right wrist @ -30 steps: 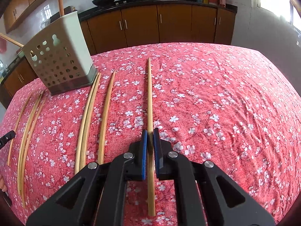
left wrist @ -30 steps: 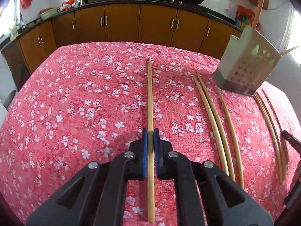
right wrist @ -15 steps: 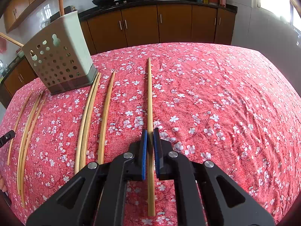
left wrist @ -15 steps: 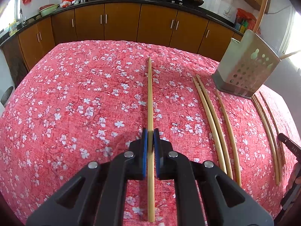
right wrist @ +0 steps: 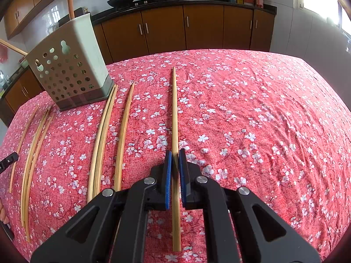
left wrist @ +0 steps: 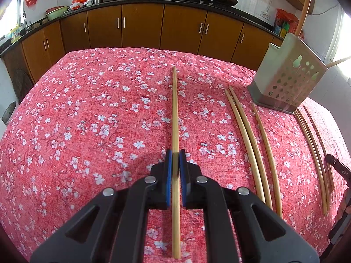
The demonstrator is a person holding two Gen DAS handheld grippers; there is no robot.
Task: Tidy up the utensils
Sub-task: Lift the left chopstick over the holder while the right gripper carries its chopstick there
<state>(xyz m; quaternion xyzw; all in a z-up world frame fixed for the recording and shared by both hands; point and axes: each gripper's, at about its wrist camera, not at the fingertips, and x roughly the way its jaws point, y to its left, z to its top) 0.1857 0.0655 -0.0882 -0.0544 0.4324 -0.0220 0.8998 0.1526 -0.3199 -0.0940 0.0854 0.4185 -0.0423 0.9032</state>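
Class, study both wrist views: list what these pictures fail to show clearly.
- Utensil holder contents: both views, walls hide them.
- Chopstick in left gripper: pads cover its middle.
- Right gripper chopstick: whether lifted, unclear.
- Far-left loose chopsticks: count uncertain, overlapping.

the only readable lettering is a partial white "das" on the right gripper (left wrist: 339, 169) at the left wrist view's right edge.

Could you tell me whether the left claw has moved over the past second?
Yes. The left claw, shut on a chopstick, has shifted: the utensil holder and cabinets now sit lower in its view, suggesting an upward tilt.
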